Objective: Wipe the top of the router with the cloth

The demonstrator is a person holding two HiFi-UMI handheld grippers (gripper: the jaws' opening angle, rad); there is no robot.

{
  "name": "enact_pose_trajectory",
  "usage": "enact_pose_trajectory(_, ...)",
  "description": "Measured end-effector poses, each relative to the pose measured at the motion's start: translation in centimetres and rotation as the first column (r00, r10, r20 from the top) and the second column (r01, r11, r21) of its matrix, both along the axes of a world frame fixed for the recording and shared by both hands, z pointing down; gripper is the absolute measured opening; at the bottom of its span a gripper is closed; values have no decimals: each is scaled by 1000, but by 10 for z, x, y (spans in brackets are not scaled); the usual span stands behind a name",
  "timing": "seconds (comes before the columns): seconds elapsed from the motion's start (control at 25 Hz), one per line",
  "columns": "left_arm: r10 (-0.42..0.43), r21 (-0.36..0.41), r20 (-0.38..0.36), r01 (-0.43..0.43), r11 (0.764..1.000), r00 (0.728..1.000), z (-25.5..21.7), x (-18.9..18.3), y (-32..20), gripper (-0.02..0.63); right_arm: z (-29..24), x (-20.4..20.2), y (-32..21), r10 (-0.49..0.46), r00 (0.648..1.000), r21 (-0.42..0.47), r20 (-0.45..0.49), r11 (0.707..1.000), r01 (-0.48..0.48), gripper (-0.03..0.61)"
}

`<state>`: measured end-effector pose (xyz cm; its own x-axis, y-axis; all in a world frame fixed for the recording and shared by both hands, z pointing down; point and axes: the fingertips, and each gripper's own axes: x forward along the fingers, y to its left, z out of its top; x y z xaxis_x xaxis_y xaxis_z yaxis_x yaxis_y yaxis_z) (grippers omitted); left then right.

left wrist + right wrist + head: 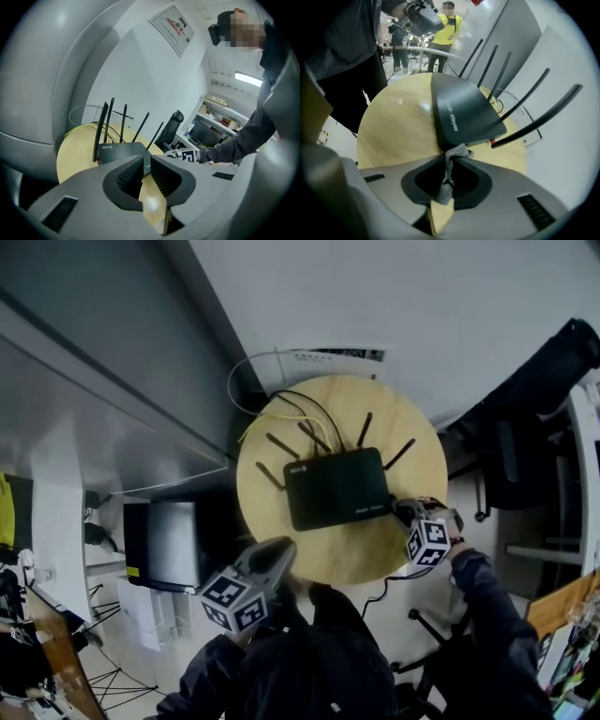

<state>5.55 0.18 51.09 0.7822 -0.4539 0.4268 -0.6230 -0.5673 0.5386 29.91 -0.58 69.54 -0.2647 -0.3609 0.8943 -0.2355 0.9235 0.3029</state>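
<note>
Black WiFi router [336, 488] seen centred on round wooden table [356, 557], antennas toward 12. Grey cloth [450, 169] clamped in right gripper [452, 157] at router's 4 o'clock corner. Left gripper [146, 164] held at table's 7, jaws seemingly together, empty.

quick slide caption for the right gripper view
Right gripper shut on a grey cloth, its tip at the near edge of the black router on a round wooden table.
</note>
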Motion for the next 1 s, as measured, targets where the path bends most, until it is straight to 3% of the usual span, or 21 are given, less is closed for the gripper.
enact_pose_trajectory(0.16,18,-2,-7,-18,1000,1000,-2,0,10,31,2,-1,12,68,998,-5,17,998,-68,67)
enact_pose_trajectory(0.28,29,4,-12,-29,1000,1000,-4,-3,16,31,-1,2,9,267,960,-39,89,964,-264,66)
enact_pose_trajectory(0.44,29,21,-32,-29,999,999,-12,-16,24,31,-29,-7,16,552,791,-129,262,833,-538,67)
enact_pose_trajectory(0.52,34,36,-43,-33,999,998,-20,-25,32,31,-56,-25,29,618,702,-174,354,781,-600,67)
enact_pose_trajectory(0.64,36,65,-60,-33,997,998,-34,-43,48,31,-105,-71,55,659,575,-248,485,734,-632,67)
enact_pose_trajectory(0.84,32,95,-90,-23,995,995,-59,-78,92,31,-189,-152,112,632,441,-314,638,735,-601,66)
enact_pose_trajectory(0.92,29,106,-100,-19,994,995,-66,-91,108,31,-214,-179,130,606,419,-309,676,749,-585,67)
enact_pose_trajectory(1.0,31,111,-113,-18,994,993,-71,-102,124,31,-230,-203,148,580,425,-292,694,768,-570,66)
